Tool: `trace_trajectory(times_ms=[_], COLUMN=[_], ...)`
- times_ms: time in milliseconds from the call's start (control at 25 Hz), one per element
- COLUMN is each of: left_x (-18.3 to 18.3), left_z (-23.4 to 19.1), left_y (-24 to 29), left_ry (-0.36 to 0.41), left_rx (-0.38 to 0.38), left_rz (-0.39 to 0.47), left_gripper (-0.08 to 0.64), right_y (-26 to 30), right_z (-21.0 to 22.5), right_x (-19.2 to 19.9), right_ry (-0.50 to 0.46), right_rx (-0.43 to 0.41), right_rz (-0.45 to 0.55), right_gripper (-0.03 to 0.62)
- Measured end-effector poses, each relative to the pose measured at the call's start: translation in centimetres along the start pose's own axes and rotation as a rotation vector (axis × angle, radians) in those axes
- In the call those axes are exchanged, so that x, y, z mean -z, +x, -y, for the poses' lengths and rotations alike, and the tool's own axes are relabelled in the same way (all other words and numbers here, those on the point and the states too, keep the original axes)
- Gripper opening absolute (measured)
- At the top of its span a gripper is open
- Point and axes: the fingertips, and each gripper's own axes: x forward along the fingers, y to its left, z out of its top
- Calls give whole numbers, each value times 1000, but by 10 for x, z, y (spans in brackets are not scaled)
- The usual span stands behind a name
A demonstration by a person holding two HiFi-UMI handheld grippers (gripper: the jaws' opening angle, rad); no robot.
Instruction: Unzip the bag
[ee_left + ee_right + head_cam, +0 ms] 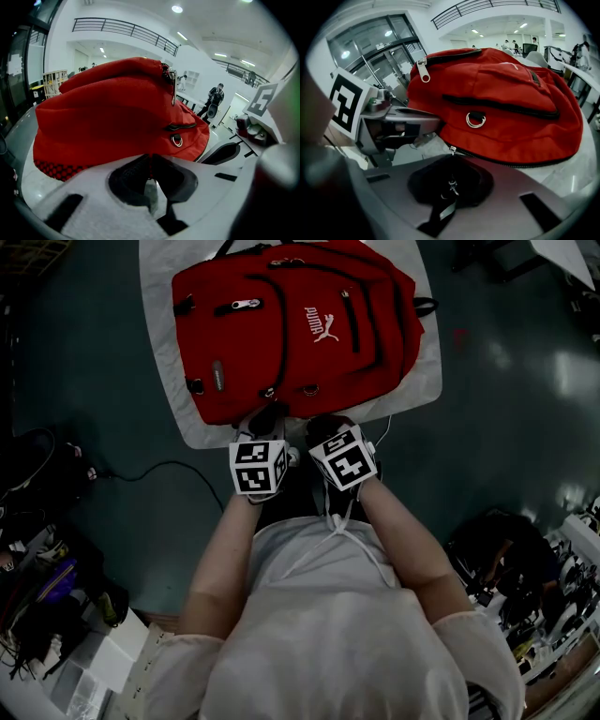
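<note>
A red backpack (pixel 291 324) lies flat on a white table (pixel 164 381), its bottom edge toward me. Both grippers sit side by side at that near edge. My left gripper (pixel 265 420) is shut on the bag's red bottom edge; in the left gripper view its black pads (pixel 129 180) pinch the red fabric (pixel 117 112). My right gripper (pixel 323 426) is shut on a small metal zipper pull (pixel 451 183), just below the slider (pixel 451 150). From there the lowest black zipper (pixel 520 164) runs to the right along the bag (pixel 501 103).
The table is small, with dark floor all round it. A black cable (pixel 159 470) trails on the floor at left. Cluttered bags and boxes (pixel 47 587) lie at lower left and more gear (pixel 506 559) at lower right. A person (pixel 215 101) stands far behind.
</note>
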Motion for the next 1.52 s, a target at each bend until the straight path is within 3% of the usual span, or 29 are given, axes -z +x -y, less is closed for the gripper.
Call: trace_trajectory(times_ms=[760,1520], left_x=[2,2], left_z=[-2,-6], left_y=[0,-1], left_ry=[30,-10], left_rx=[-98,-263], left_rz=[-12,23], left_gripper=[38,38], right_y=[-26,-64], right_z=[45,114], right_x=[19,39], right_ry=[-82,-144], right_rx=[-6,0], right_rz=[-62,-77], right_gripper=[28,28])
